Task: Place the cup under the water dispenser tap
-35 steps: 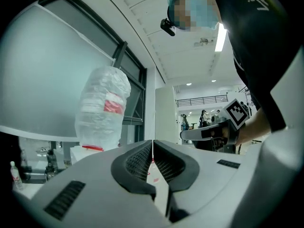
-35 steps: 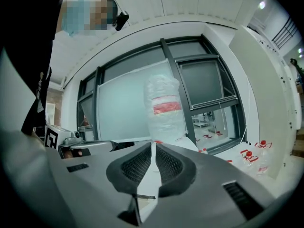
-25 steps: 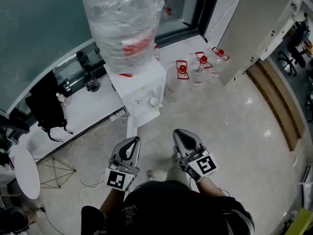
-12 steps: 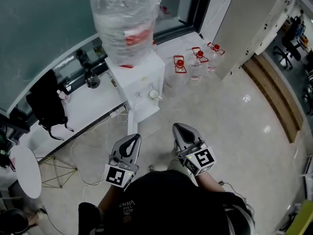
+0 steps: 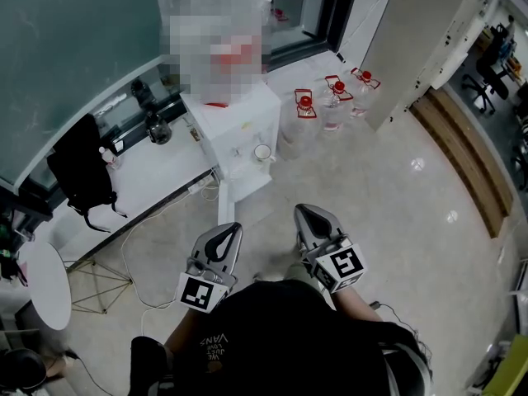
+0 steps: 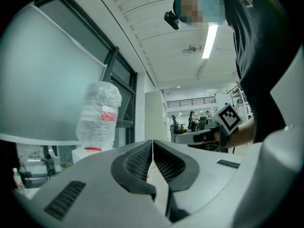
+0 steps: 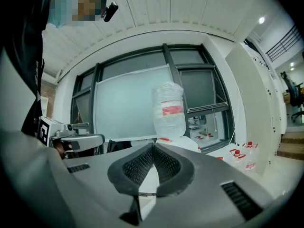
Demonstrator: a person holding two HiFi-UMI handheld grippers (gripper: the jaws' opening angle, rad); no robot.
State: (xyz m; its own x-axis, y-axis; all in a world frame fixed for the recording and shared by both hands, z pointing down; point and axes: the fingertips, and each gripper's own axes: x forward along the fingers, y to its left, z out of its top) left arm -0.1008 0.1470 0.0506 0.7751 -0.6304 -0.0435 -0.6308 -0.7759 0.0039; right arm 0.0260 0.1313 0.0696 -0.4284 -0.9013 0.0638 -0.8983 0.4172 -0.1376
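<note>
**Cup at the dispenser, both grippers empty**

The left gripper (image 5: 230,229) and right gripper (image 5: 304,213) pointed level, jaws pressed together on nothing. The white cup (image 5: 262,152) stood on the front ledge of the water dispenser (image 5: 239,126), seemingly under the tap, so placing looked finished. Any adjustment would call for stepping closer. Open floor (image 5: 371,188) lay between. Red-capped bottles (image 5: 334,97) and a white surface (image 5: 157,176) flanked the dispenser.
</note>
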